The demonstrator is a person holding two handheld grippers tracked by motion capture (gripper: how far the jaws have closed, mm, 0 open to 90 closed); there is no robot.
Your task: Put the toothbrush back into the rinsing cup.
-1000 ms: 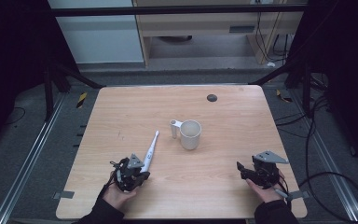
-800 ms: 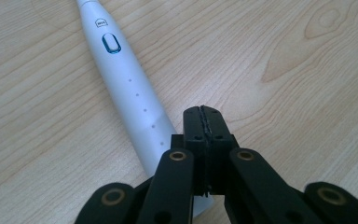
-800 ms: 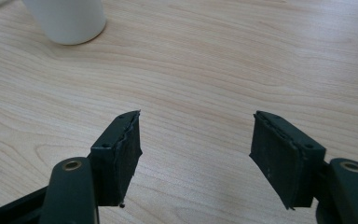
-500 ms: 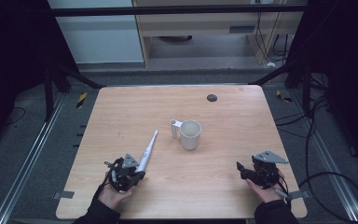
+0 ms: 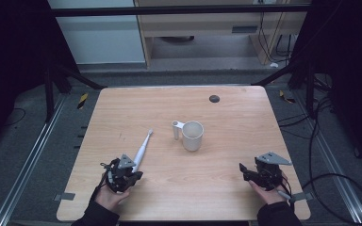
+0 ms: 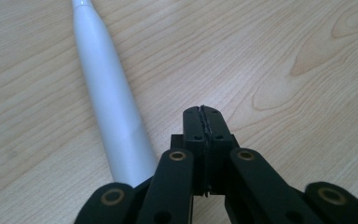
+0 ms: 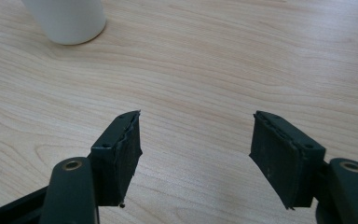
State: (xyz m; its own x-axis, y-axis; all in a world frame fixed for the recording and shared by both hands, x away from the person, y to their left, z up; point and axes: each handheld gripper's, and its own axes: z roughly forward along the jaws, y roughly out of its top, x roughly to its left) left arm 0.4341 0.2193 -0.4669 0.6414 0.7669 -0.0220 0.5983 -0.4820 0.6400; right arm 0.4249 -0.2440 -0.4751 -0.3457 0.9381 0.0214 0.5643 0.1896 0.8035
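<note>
A white electric toothbrush (image 5: pixel 141 148) lies flat on the wooden table (image 5: pixel 226 117), its head pointing toward the far side. My left gripper (image 5: pixel 133 173) rests just right of its thick handle end (image 6: pixel 114 112), jaws shut with nothing between them (image 6: pixel 203 112). A white mug (image 5: pixel 192 135) with its handle to the left stands upright near the table's middle; its base (image 7: pixel 67 21) appears at the top left of the right gripper view. My right gripper (image 5: pixel 243 169) sits at the near right of the table, open and empty (image 7: pixel 196 135), pointing toward the mug.
A small dark round spot (image 5: pixel 214 98) sits on the far part of the tabletop. Cables (image 5: pixel 318 141) trail over the floor to the right of the table. A pale cabinet (image 5: pixel 207 28) stands beyond the far edge.
The left hand has drawn slightly back toward the near edge, so the gripper now sits at the toothbrush's handle end. The right hand, mug and toothbrush have stayed put.
</note>
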